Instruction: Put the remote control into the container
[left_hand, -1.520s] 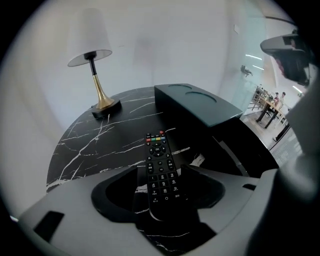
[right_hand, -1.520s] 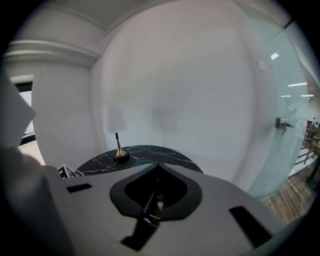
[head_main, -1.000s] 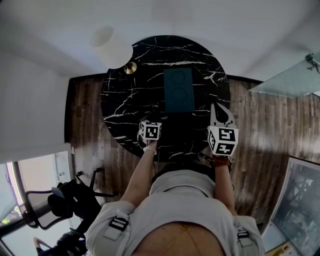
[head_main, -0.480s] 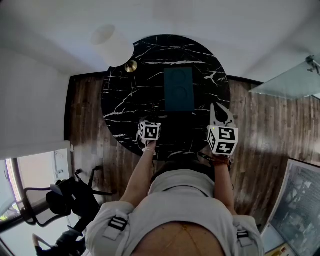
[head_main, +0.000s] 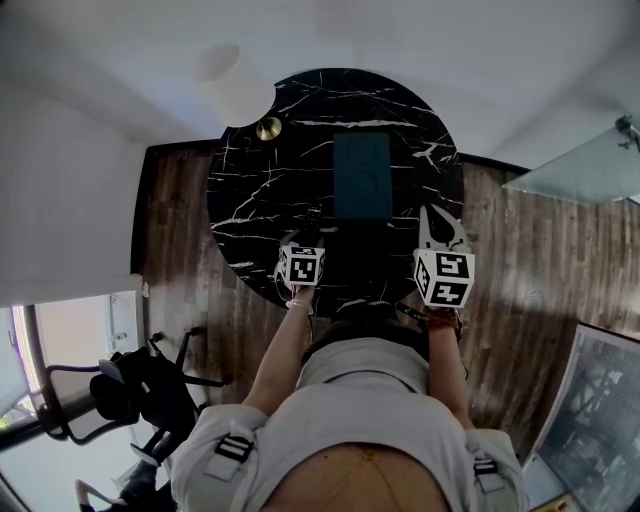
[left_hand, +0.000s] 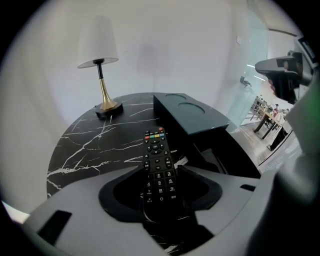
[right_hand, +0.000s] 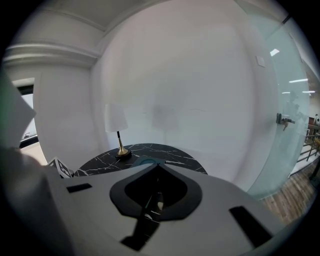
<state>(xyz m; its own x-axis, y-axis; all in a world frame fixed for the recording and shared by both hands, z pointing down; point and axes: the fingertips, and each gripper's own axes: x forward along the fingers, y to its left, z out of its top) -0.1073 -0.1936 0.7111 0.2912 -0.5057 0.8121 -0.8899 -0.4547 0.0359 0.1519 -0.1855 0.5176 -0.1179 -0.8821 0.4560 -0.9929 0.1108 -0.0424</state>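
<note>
Left hand-held gripper (left_hand: 160, 168) grasps remote control (left_hand: 156, 146) beside container (left_hand: 194, 119); right hand-held gripper (right_hand: 157, 166) clenched.

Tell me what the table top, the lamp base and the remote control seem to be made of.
The table top: probably polished black marble or imitation, given white veins. The lamp base: shiny golden metal, perhaps brass. The remote control: matte black plastic, it seems.

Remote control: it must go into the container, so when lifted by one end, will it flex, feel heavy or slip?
Probably stiff: the remote control juts straight from the tongs of the left gripper without sagging. Likely light, being slim plastic. Gripped near one end, its smooth casing might pivot or slip.
</note>
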